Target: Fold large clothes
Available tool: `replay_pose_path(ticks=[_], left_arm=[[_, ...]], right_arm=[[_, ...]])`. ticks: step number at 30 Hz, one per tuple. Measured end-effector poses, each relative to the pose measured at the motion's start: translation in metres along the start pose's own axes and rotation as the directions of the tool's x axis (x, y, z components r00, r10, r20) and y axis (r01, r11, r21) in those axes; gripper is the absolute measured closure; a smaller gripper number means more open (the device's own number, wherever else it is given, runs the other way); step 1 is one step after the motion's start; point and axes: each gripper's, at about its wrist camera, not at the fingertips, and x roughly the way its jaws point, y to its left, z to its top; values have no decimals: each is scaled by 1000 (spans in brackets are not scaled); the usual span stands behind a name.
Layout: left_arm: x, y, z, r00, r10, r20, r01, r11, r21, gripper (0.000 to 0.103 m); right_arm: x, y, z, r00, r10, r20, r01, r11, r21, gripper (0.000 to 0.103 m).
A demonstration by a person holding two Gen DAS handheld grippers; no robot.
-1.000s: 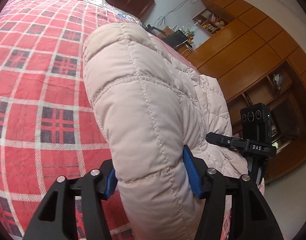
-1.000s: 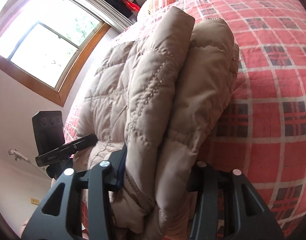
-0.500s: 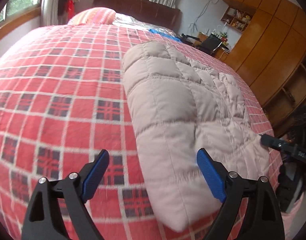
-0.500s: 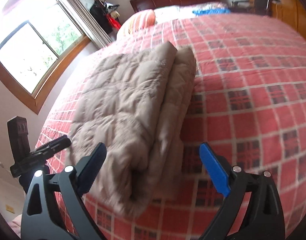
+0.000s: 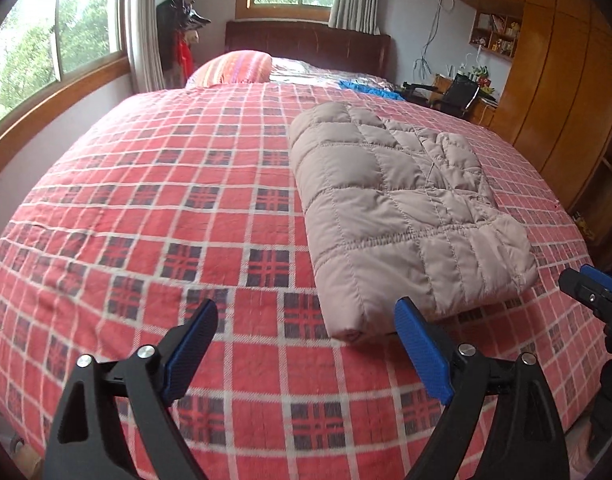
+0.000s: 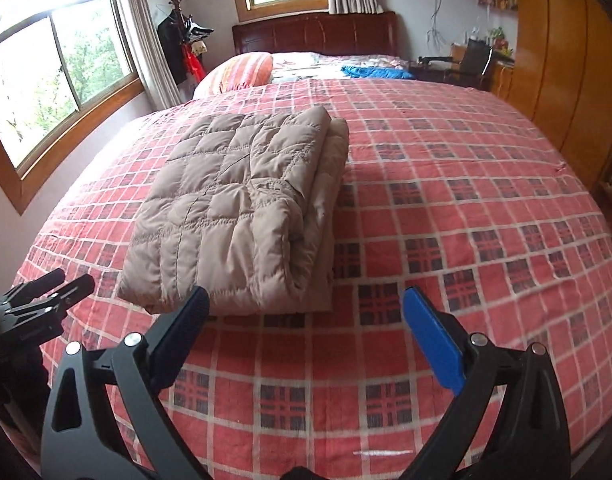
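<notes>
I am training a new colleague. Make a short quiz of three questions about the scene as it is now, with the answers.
1. True or false: the left gripper is shut on the quilted jacket.
2. The folded jacket lies on which thing? A) the striped pillow B) the red plaid bedspread C) the wooden wardrobe
3. Fill in: the jaws of the right gripper are ____.

Key:
1. False. Its jaws are spread and empty; the jacket lies apart from them.
2. B, the red plaid bedspread. The striped pillow is far behind, near the headboard, and the wooden wardrobe stands beside the bed.
3. open
</notes>
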Motion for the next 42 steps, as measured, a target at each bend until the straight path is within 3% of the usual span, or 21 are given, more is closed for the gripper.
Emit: replay_pose_path(ticks=[14,42], left_arm=[[-51,-9,-23,996,56,68,-55,998,-5,13],[-73,-15,-37,992,75,102,-76,997,0,13]], right_arm=[[-36,7,-27,996,-92,16,92,995,25,6],[-54,12,-41,990,-136,40,135,990,36,6]])
